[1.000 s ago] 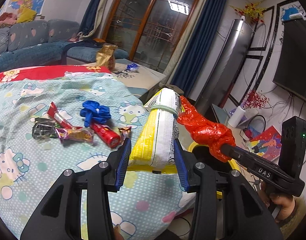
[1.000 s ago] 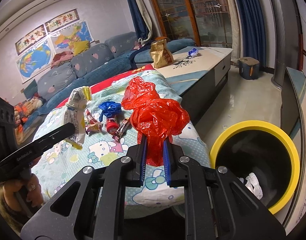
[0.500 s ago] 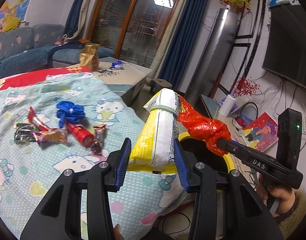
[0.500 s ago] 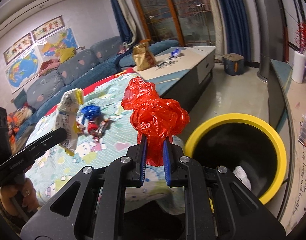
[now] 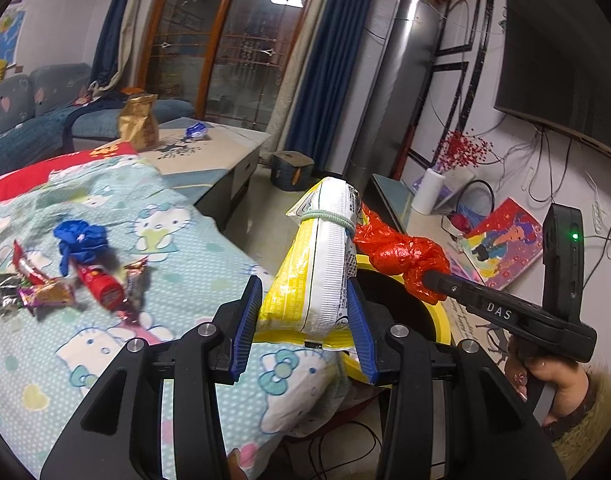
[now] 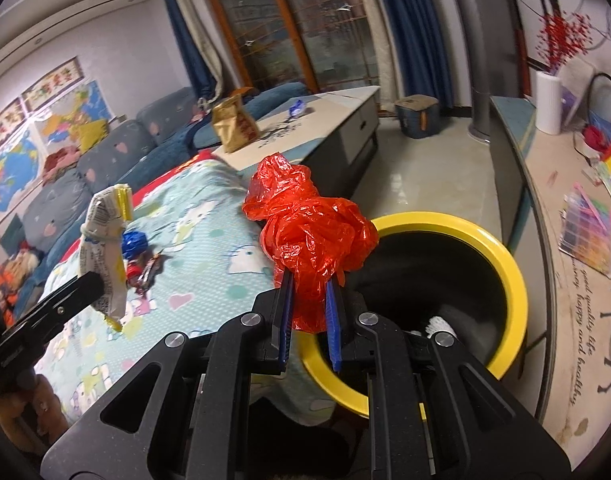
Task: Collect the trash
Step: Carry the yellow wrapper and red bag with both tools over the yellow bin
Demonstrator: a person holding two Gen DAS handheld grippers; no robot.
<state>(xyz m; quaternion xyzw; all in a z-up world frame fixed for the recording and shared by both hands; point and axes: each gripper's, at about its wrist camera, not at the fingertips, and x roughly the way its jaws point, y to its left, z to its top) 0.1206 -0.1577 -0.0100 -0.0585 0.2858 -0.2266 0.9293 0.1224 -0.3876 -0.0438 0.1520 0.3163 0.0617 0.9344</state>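
Left gripper [image 5: 305, 312] fingers clamped on a yellow-white snack bag [image 5: 319, 264], right gripper [image 6: 309, 320] fingers pinching a crumpled red plastic bag [image 6: 309, 236] beside the yellow-rimmed bin [image 6: 501, 256], wrappers [image 5: 65, 280] on the bed [image 5: 177, 264]

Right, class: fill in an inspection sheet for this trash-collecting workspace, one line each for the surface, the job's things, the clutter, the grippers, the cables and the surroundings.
Surface: cartoon-cat bedspread covers the work surface, hanging over its edge.
Job's things: yellow-and-white snack bag tied with a band; crumpled red plastic bag; yellow-rimmed bin on the floor beside the bedspread, something white inside.
Clutter: blue wad, red wrapper and other small wrappers lie on the bedspread.
Grippers: left gripper shut on the snack bag; right gripper shut on the red bag, over the bin's near rim.
Cables: wires hang below the TV.
Surroundings: sofa, low table with a brown paper bag.
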